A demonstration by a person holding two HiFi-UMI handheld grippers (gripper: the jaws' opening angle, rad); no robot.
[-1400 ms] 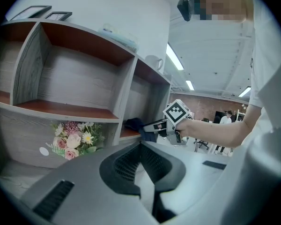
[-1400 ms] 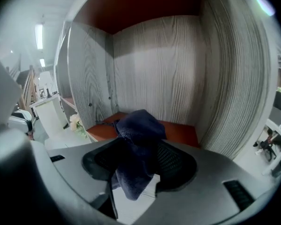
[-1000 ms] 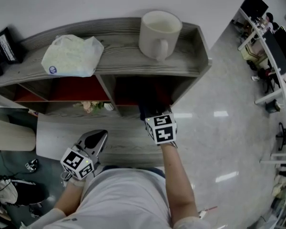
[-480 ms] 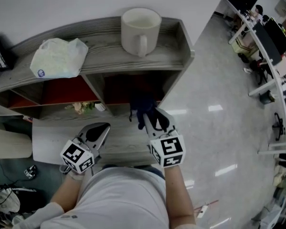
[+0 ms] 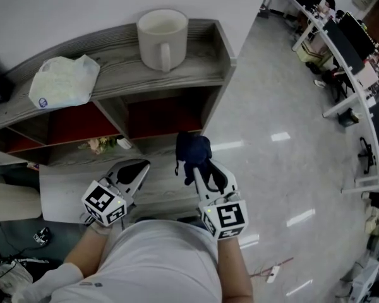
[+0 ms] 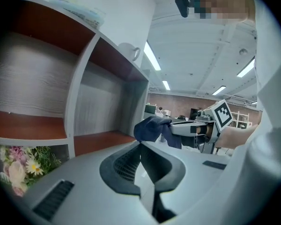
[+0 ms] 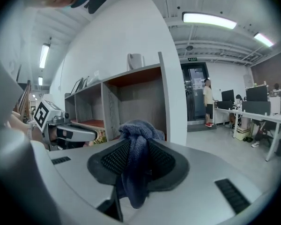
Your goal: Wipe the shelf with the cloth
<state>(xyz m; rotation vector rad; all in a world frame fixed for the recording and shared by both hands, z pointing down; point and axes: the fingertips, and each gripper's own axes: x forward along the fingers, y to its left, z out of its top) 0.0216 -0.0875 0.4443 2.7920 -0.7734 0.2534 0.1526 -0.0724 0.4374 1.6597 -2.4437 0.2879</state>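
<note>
Left gripper (image 5: 138, 166): fingers shut together, empty. Bunched dark blue terry cloth (image 5: 192, 149): clamped in the right gripper (image 5: 196, 166) fingers, just in front of the grey wood-grain shelf unit (image 5: 202, 55). Handling: lay the cloth flat on 1 board and press evenly.

One shelf (image 5: 205, 52), one mug (image 5: 161, 33), one white packet (image 5: 63, 81), one flower bunch (image 5: 98, 145), one cloth (image 5: 192, 149) and two grippers (left gripper (image 5: 139, 167), right gripper (image 5: 199, 169)).
</note>
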